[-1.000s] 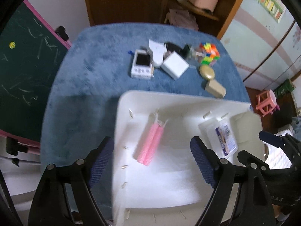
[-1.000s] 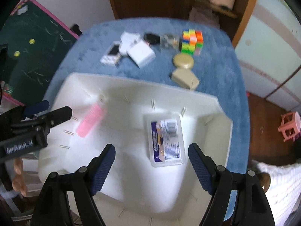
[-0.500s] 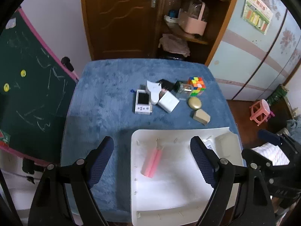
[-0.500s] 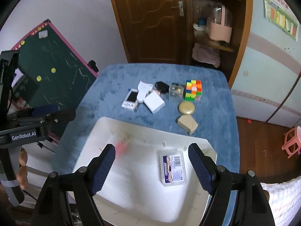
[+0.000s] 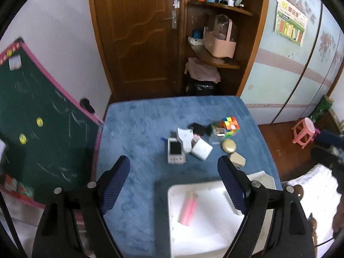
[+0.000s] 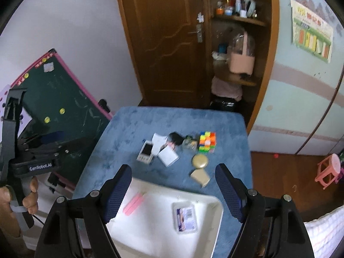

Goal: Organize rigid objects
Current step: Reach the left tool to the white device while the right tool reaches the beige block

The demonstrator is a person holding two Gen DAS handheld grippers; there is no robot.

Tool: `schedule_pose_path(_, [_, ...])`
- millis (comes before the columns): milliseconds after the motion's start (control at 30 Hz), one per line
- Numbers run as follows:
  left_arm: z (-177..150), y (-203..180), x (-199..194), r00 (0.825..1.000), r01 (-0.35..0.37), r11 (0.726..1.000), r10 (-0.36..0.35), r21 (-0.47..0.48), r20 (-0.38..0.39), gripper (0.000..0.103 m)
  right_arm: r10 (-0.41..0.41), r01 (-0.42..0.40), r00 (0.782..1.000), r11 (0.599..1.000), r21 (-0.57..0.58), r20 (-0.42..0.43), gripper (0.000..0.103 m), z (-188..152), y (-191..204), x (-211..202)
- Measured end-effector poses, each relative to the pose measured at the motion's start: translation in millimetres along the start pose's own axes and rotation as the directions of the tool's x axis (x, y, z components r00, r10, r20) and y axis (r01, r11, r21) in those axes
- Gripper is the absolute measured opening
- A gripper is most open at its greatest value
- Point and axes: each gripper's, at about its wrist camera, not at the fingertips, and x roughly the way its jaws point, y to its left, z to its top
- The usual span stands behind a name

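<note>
Gaping wide, empty: left gripper [image 5: 174, 185] jaws, right gripper [image 6: 173, 190] jaws.

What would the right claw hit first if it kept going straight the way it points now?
Probably the blue table cover just beyond the white tray, near the tan box. Nothing sits between the open right claw and there; depth is uncertain.

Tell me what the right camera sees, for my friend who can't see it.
A white tray on a blue table holds a pink stick and a small clear box. Beyond it lie a colourful cube and other small things. The right gripper hangs open, empty.
</note>
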Motion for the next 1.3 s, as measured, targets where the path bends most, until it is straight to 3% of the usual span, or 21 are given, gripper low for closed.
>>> schedule_pose_path(367, [39,4,39,0.996,0.082,0.996,-0.08,0.026,-0.045,0.086,-0.046,0.056,0.996,0.988,0.147,-0.07,0.081,43,-22,33])
schedule_pose_path(533, [39,9,93,0.985,0.094,0.995,-0.09,0.021,-0.144,0.086,-0.026,0.073,0.983,0.963,0.258,-0.182,0.081,40,-44,80])
schedule_pose_path(700, [30,13,146,0.968,0.085,0.996,-0.077,0.025,-0.237,0.086,-0.038,0.137,0.956,0.936,0.325,-0.292,0.08,23,-59,134])
schedule_pose_path(800, [21,17,182,0.95,0.091,0.996,-0.085,0.009,-0.299,0.086,-0.023,0.167,0.934,0.911,0.377,-0.357,0.08,9,-67,169])
schedule_pose_path(1067, [-11,24,264,0.875,0.077,0.997,-0.081,-0.027,-0.477,0.086,0.014,0.249,0.871,0.849,0.465,-0.491,0.08,-27,-79,248])
schedule_pose_path(1300, [-24,19,292,0.846,0.074,0.997,-0.073,-0.018,-0.529,0.086,0.054,0.295,0.833,0.799,0.524,-0.55,0.08,-44,-93,284])
